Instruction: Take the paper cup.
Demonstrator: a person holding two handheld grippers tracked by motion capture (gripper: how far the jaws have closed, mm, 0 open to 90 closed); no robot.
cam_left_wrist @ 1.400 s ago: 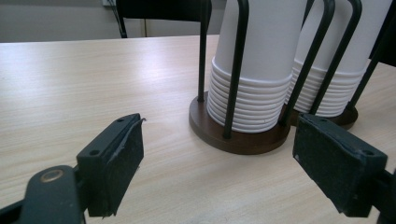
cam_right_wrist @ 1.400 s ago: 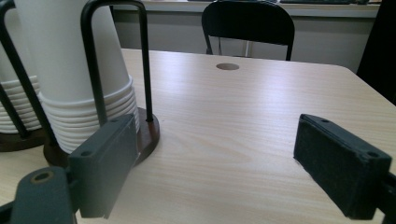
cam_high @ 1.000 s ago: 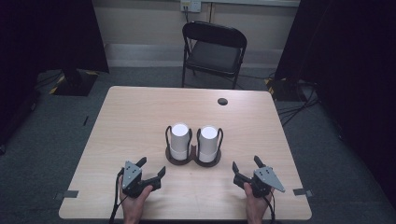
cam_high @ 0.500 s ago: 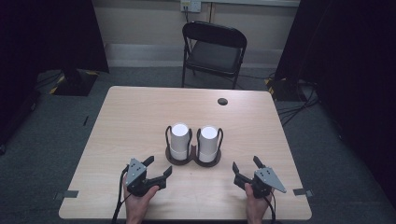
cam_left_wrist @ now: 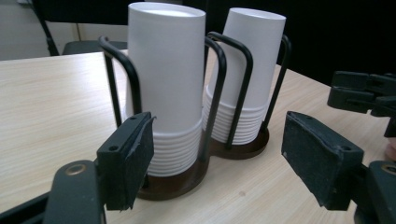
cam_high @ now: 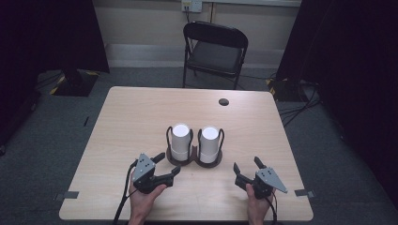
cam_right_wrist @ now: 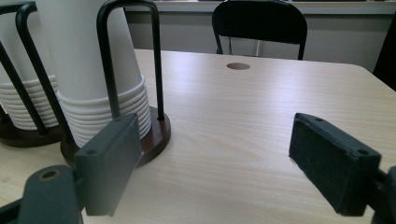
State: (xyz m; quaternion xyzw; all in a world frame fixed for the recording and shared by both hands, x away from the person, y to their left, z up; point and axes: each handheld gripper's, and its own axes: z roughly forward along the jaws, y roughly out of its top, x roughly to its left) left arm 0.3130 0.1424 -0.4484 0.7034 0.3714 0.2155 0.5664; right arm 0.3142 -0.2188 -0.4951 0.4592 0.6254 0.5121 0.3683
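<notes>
**Left claw lines up on the nearer cup stack**

Left gripper [cam_high: 166, 164], at the lower left of the high view, points up and right toward the two stacks of white paper cups at the table's middle. Its jaws have just been closing and now stand about half apart, with nothing between them; in the left gripper view the pads [cam_left_wrist: 128, 158] frame the left cup stack [cam_left_wrist: 168, 88] but stay clear of it. Right gripper [cam_high: 248, 169], at the lower right of the high view, has its jaws spread wide and holds nothing.

Both stacks sit upside down in a black wire holder [cam_high: 193, 157] on a dark round base. The left cup stack and the right cup stack [cam_high: 209, 143] stand just beside each other, near the table's [cam_high: 131, 117] front half. A folding chair [cam_high: 213, 51] stands behind the table at the top of the frame.

We judge this to be the approach: we are reaching in, not yet touching. Next we would bring the left claw forward between the wire loops, square the pads on the topmost cup's wall, and close gently, since thin paper will crush. Lifting straight up should free one cup from the nest; the wire loops could snag a tilted jaw.
</notes>
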